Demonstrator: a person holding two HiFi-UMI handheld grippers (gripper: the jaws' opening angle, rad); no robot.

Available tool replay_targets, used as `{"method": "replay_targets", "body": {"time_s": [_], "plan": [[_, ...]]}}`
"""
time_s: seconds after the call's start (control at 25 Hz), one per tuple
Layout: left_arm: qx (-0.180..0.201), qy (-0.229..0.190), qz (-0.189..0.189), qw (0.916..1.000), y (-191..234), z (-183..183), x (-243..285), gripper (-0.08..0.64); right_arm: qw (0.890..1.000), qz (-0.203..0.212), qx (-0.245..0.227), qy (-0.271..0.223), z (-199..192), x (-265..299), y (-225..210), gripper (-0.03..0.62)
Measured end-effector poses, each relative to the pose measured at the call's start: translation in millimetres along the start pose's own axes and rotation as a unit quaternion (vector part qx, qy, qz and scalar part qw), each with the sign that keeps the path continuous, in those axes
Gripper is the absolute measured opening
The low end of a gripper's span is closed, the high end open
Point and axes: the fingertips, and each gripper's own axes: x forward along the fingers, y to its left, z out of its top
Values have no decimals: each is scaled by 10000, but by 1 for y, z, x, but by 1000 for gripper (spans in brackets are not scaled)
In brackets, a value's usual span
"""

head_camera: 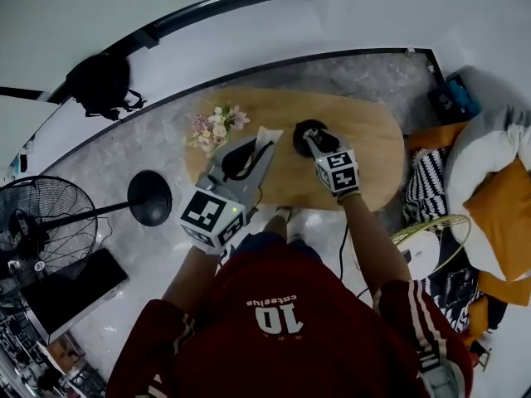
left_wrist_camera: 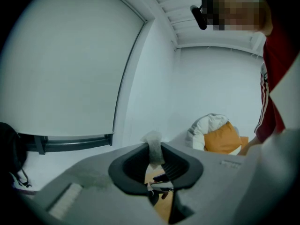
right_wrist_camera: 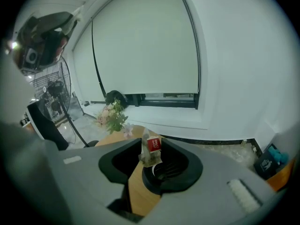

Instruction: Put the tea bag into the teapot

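A black teapot (head_camera: 309, 131) stands on the oval wooden table (head_camera: 373, 152). My right gripper (head_camera: 315, 142) hovers right over it. In the right gripper view the tea bag (right_wrist_camera: 151, 152), with its red tag, hangs between the parted jaws just above the teapot's mouth (right_wrist_camera: 165, 173); the pads stand off it, so the right gripper (right_wrist_camera: 151, 162) is open. My left gripper (head_camera: 246, 159) is held high over the table's left part, shut on a whitish paper wrapper (left_wrist_camera: 153, 149) that sticks up from between its jaws.
A small bunch of pink and white flowers (head_camera: 216, 127) sits at the table's left end. On the floor at the left stand a fan (head_camera: 41, 222) and a round black base (head_camera: 149, 197). Orange and white cushions (head_camera: 498, 193) lie at the right.
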Motion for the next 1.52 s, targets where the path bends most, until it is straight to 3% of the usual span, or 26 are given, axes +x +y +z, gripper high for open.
{"method": "replay_targets", "body": {"time_s": [0.12,0.64,1.52], "plan": [[-37,43,-2,10000,4,-6,-1,71,10000,-57,-4,39,-2,3,0,149],[-103,-128,54,9999,1,-4,-21,71,9995,-256,115,-164,5,-29,0,150],[293,-758,-213,9965,-97,23,-94,71,9882,-832,72,-1285,34,-193,29,149]]}}
